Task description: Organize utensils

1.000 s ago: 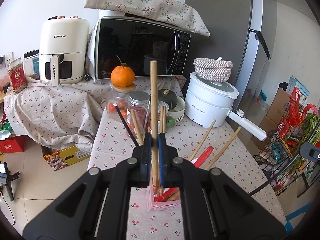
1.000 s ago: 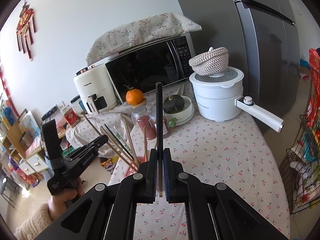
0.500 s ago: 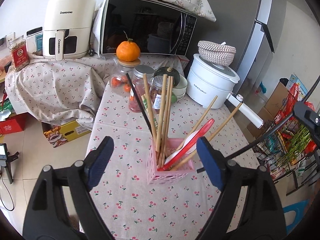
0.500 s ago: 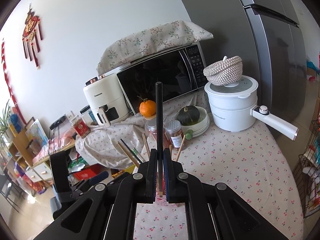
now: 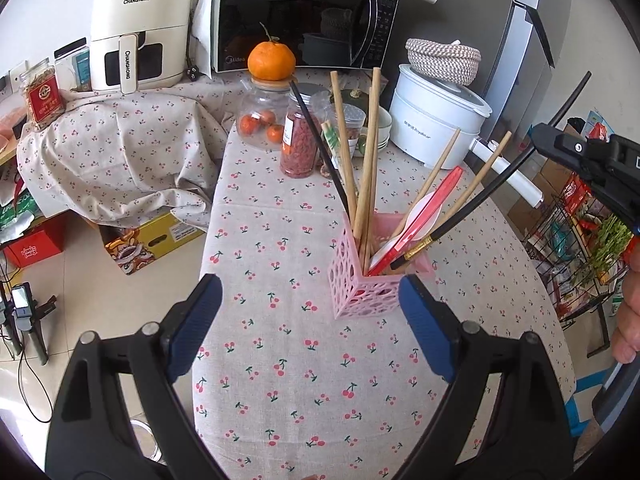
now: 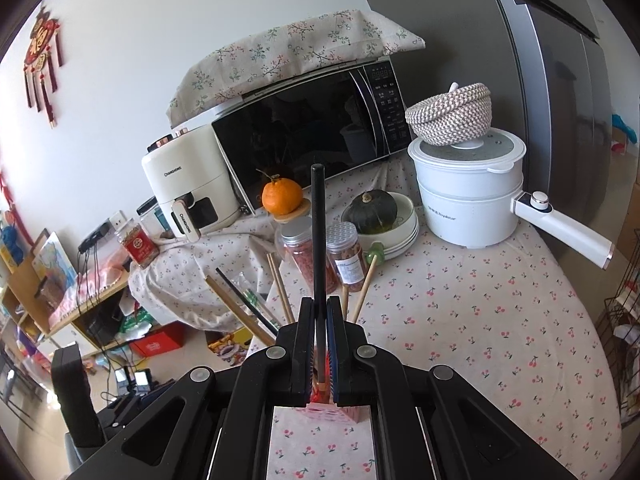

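My right hand-held gripper is clamping a black chopstick, its tip entering the pink holder; my left hand-held gripper is gaping wide

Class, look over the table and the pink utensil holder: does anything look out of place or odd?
Yes. An orange is balanced on the lid of a glass jar, an odd perch. The chopsticks in the pink holder lean at mixed angles, and nothing looks spilled or broken.

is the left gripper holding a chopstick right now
No, the left gripper is wide open and empty, with the pink holder standing on the table ahead of its blue pads.
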